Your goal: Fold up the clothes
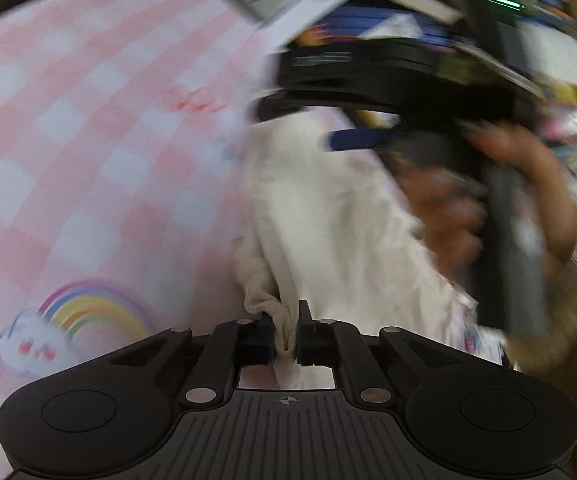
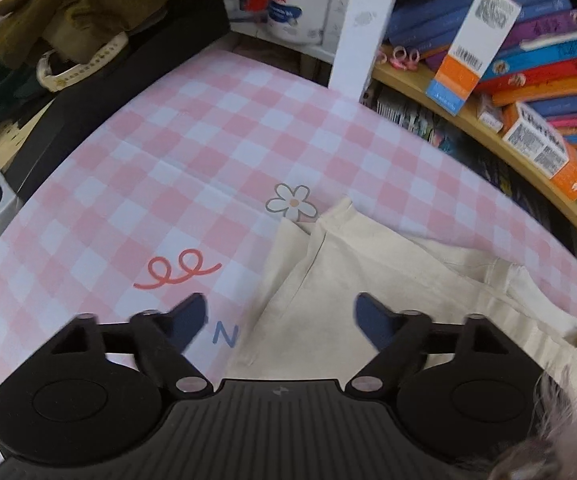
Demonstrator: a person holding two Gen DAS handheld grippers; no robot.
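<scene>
On the pink checked cloth (image 2: 216, 152), left fingers (image 1: 266, 340) pinch the cream garment (image 2: 368, 272); right fingers (image 2: 186, 320) spread wide above it.

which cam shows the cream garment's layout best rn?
Right wrist. The cream garment is sharp there, lying partly folded on the pink checked cloth under the open right gripper. The left wrist view is motion-blurred; it mainly shows a bunched edge clamped in the left gripper.
</scene>
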